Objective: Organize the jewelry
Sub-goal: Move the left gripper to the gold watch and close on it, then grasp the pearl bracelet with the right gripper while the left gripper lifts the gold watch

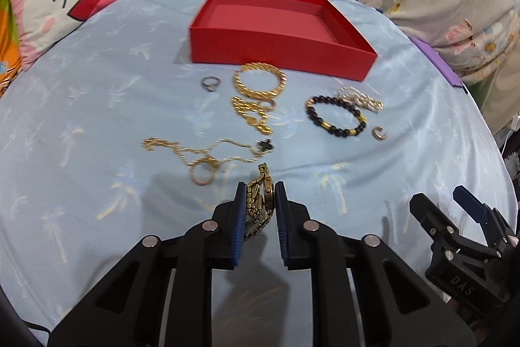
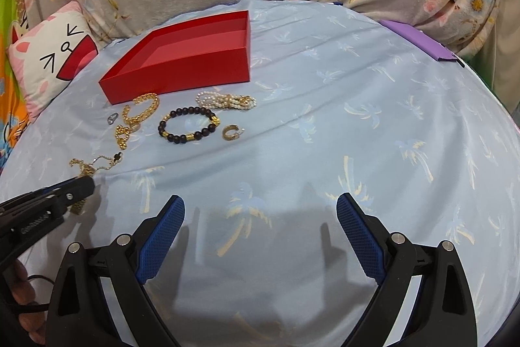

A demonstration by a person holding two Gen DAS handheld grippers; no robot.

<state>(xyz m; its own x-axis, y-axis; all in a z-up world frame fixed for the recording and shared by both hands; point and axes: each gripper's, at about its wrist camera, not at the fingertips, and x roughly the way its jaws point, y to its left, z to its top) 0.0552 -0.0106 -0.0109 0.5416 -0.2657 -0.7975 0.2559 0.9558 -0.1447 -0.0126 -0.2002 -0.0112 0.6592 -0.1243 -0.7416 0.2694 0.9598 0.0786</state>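
Clamping a gold watch (image 1: 258, 207), the left gripper (image 1: 259, 194) has the first piece, while the right gripper (image 2: 260, 210) gapes unladen, the far red box (image 1: 260, 34) empty.

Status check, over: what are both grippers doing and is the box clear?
Left gripper shut on gold watch. Right gripper open, empty. Red box empty; gold bracelet lies just before it.

We see our left gripper (image 1: 260, 194) and right gripper (image 2: 260, 210) built from matte black plastic arms with triangular cut-outs, round silver screws at the joints, and blue cross-hatched pads (image 2: 162, 236). Raised lettering marks one body; a thin black cable (image 2: 35, 278) trails nearby.
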